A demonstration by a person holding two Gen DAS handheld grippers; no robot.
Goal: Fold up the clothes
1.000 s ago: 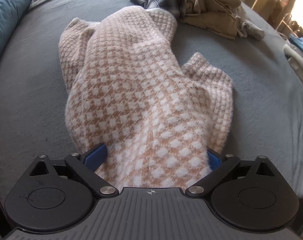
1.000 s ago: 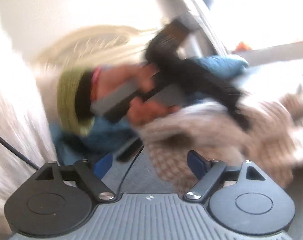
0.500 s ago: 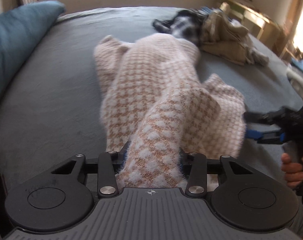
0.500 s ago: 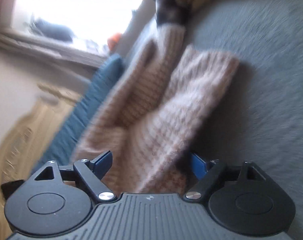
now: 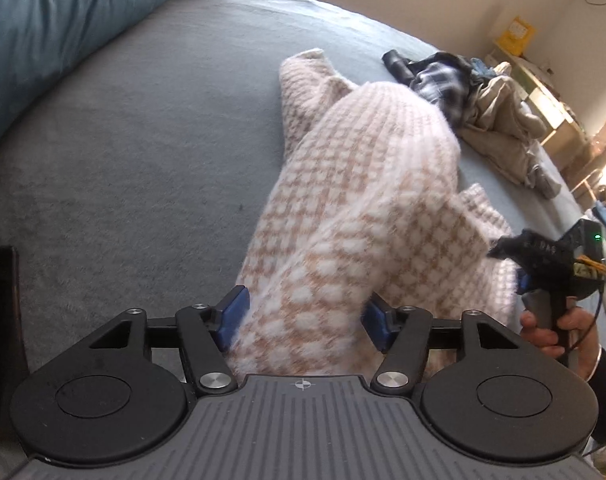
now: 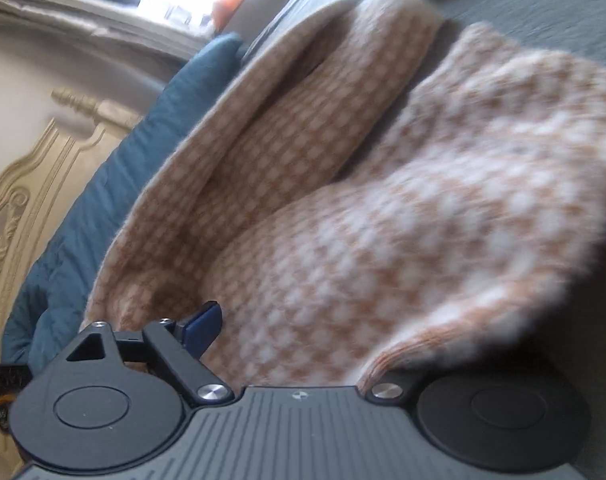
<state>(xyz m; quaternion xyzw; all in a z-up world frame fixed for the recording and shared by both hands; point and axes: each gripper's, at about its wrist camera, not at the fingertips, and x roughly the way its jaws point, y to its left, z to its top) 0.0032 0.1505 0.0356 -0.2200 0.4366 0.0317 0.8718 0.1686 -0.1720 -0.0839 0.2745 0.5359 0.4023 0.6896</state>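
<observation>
Bedroom, grey bed cover as the work surface, teal pillow at 10 o'clock in the left wrist view, carved cream headboard at 9 o'clock in the right wrist view.

Task item: fuzzy tan-and-white checked knit sweater, mid-bed, bunched lengthwise, running from 6 toward 12 o'clock. A heap of other clothes, plaid and beige, lies at 1 o'clock, just beyond its far end; I can't tell whether they touch.

Left hand-held gripper: blue pads stand apart with a thick roll of sweater between them. Pads meet the fabric at its sides, so it looks like a loose pinch on a fat bunch.

Right hand-held gripper: one blue pad shows at 9 o'clock, the other is buried under knit. Can't tell whether it is clamped on the hem. It also shows at 3 o'clock in the left wrist view, at the sweater's edge.

Risks, my read:
- Fat bunch in the left jaws: fuzzy knit may slide out under any pull.
- Layers caught unevenly would make a crooked fold line.
- Far end near the clothes heap: dragging could snag it.
- Motion blur in the right view suggests fast movement, so the grip is unverified.
</observation>
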